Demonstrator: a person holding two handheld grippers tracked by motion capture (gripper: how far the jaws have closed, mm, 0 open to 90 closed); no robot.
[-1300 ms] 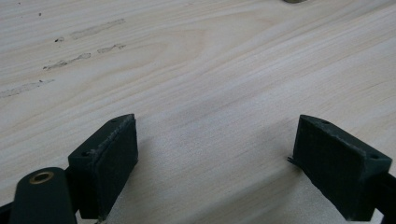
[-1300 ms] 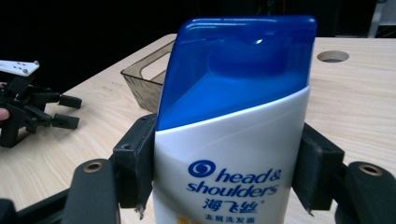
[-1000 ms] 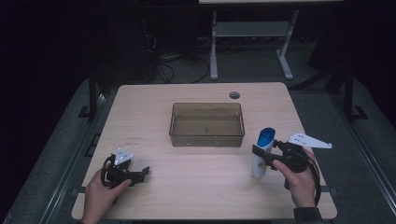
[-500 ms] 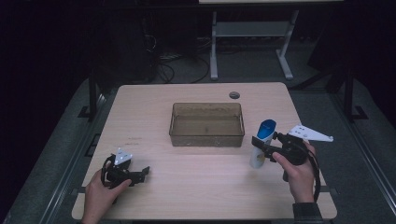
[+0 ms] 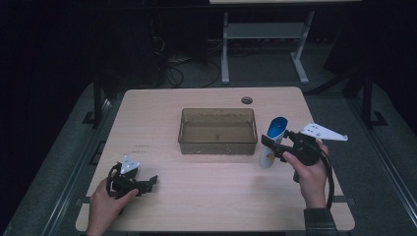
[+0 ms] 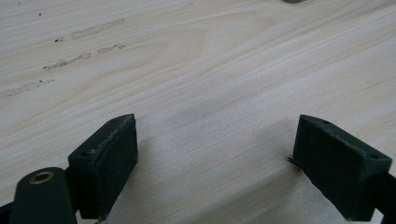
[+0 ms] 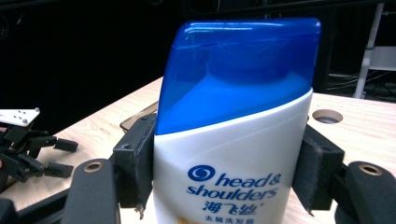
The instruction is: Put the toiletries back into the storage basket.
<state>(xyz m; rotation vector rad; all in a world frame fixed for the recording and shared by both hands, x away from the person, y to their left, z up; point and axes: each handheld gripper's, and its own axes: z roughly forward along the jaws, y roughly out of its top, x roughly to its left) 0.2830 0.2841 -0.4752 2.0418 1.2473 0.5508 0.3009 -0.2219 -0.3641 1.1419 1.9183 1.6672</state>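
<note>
We see a clear brownish tub (image 5: 218, 132) near the middle of the pale wooden surface (image 5: 206, 196), and as far as we can tell through its walls nothing lies in it. A round hole (image 5: 247, 100) in the surface sits beyond the tub at about 1 o'clock from it, near the far edge.

At roughly 3 o'clock from the tub, just off its right end, stands a white shampoo bottle (image 5: 272, 142) with a blue cap, tilted a little with the cap leaning away toward 1 o'clock. The right claw (image 5: 268, 146) is clamped on it: in the right gripper view the bottle (image 7: 233, 140) stands between the two black jaws, each pad pressed against a side of its white body below the cap. The label on the bottle reads head & shoulders. We cannot tell whether its base touches the surface. The right hand (image 5: 307, 169) holds the gripper from the 4 o'clock side, with the grey plate (image 5: 322, 132) above it.

The left claw (image 5: 147, 183) rests low at about 7 o'clock from the tub, well apart from both tub and bottle, held by the left hand (image 5: 105, 206). In the left gripper view its jaws stand wide apart over bare wood grain (image 6: 210, 93) with nothing between them. A few faint scuff marks (image 6: 79, 46) show on the wood at 11 o'clock in that view. In the right gripper view we also see the left gripper (image 7: 32, 144) far off at 9 o'clock.
</note>
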